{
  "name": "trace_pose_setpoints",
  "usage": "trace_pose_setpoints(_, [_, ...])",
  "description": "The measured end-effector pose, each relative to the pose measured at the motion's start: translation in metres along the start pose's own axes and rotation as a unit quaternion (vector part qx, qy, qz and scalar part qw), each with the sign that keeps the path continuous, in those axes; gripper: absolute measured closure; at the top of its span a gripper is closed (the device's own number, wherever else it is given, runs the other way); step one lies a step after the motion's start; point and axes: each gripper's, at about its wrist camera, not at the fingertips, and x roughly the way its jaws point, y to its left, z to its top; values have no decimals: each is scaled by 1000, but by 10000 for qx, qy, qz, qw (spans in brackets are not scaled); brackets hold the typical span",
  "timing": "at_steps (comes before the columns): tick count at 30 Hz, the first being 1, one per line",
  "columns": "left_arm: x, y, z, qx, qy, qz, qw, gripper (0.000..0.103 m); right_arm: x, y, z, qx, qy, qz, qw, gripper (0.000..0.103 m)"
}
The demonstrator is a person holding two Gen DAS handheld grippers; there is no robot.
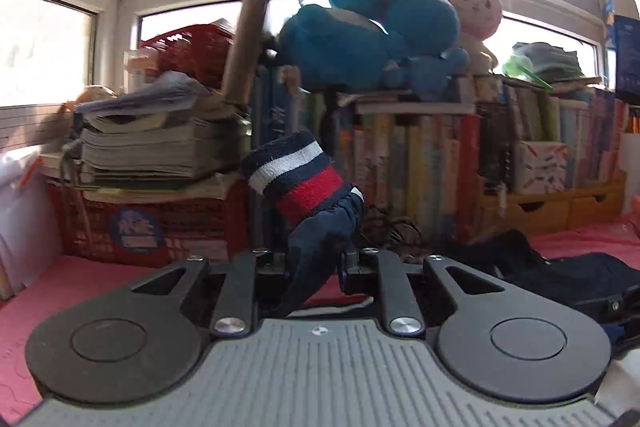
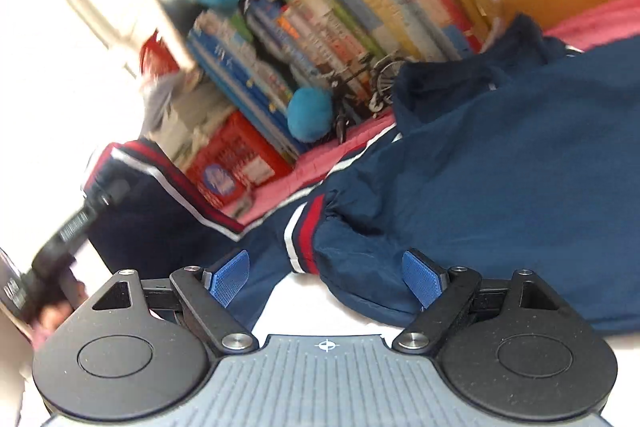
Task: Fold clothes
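- Left tongs (image 1: pixel 314 263): narrow, clamped on the navy sleeve (image 1: pixel 320 243) just below its cuff (image 1: pixel 296 175); the cuff, ribbed in navy, white and red bands, stands up above the fingers, clear of the mat.
- Right tongs (image 2: pixel 326 277): wide, blue pads (image 2: pixel 228 277) well apart and pressing on nothing; the jacket's (image 2: pixel 500 179) second cuff (image 2: pixel 304 235) and gathered sleeve end lie between and just beyond them.
- In the right wrist view the left tongs show at the left edge, blurred, with a striped band of the jacket by them.
- The jacket, navy, lies spread on the pink mat (image 1: pixel 72 291), its bulk toward the mat's right side, its collar end nearest the books; a white patch shows under its near edge.
- In the left wrist view more dark cloth (image 1: pixel 560 267) lies on the mat at the right.
- At the mat's far edge: a red crate (image 1: pixel 152 223) with stacked papers (image 1: pixel 160 143) on top, a row of upright books (image 1: pixel 420 163), a small bicycle model (image 2: pixel 368 83), and yellow wooden drawers (image 1: pixel 552 203).
- On top of the books: a blue plush (image 1: pixel 372 31) and a pink plush (image 1: pixel 476 7), bright windows behind.
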Motion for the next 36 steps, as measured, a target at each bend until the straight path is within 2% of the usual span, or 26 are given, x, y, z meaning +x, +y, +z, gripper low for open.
trace_pose_setpoints(3, [11, -62, -24, 383, 672, -651, 9949, 70, -38, -18, 11, 88, -332, -296, 9990, 13])
trace_pose_setpoints(5, [14, -88, -38, 541, 1006, -975, 9887, 50, -54, -28, 16, 123, -441, -537, 9975, 10])
trace_pose_setpoints(6, [15, -102, -46, 620, 1172, -1137, 9846, 48, -61, -33, 15, 141, -460, -631, 9968, 9])
trace_pose_setpoints(9, [-13, -110, -54, 603, 1065, -1390, 9827, 44, -64, -44, 11, 166, -384, -817, 9958, 8])
trace_pose_setpoints(13, [-56, -90, -61, 477, 706, -958, 9917, 31, -50, -39, -1, -29, -194, -829, 9964, 7])
trace_pose_setpoints(16, [-73, -64, -71, 154, 814, -422, 9957, 30, -30, -18, -9, -383, -34, -686, 9969, 4])
trace_pose_setpoints(19, [-69, -36, -82, -257, 1221, 187, 9920, 30, -3, 9, -17, -761, 164, -610, 9951, 3])
trace_pose_setpoints(22, [-66, -16, -85, -714, 1457, 527, 9854, 30, 25, 36, -32, -1399, 189, -969, 9852, 3])
trace_pose_setpoints(23, [-65, -9, -86, -925, 1494, 590, 9827, 30, 30, 42, -35, -1563, 197, -1092, 9815, 12])
trace_pose_setpoints(24, [-65, -5, -87, -1047, 1531, 623, 9807, 30, 34, 47, -37, -1675, 225, -1181, 9785, 35])
trace_pose_setpoints(26, [-63, 2, -89, -1264, 1651, 678, 9758, 30, 43, 55, -41, -1897, 281, -1360, 9720, 61])
trace_pose_setpoints(27, [-61, 5, -91, -1367, 1738, 703, 9727, 30, 42, 57, -39, -1879, 304, -1314, 9729, 77])
trace_pose_setpoints(28, [-62, 7, -91, -1439, 1718, 709, 9720, 30, 38, 58, -35, -1829, 270, -1261, 9746, 86])
trace_pose_setpoints(30, [-64, 8, -92, -1503, 1687, 722, 9715, 30, 27, 61, -23, -1869, 14, -1295, 9738, 90])
trace_pose_setpoints(33, [-64, 8, -93, -1465, 1701, 748, 9716, 30, 7, 65, 1, -2075, -557, -1614, 9632, 91])
trace_pose_setpoints(36, [-64, 8, -93, -1443, 1703, 735, 9720, 28, -18, 56, 30, -1909, -1019, -1874, 9582, 91])
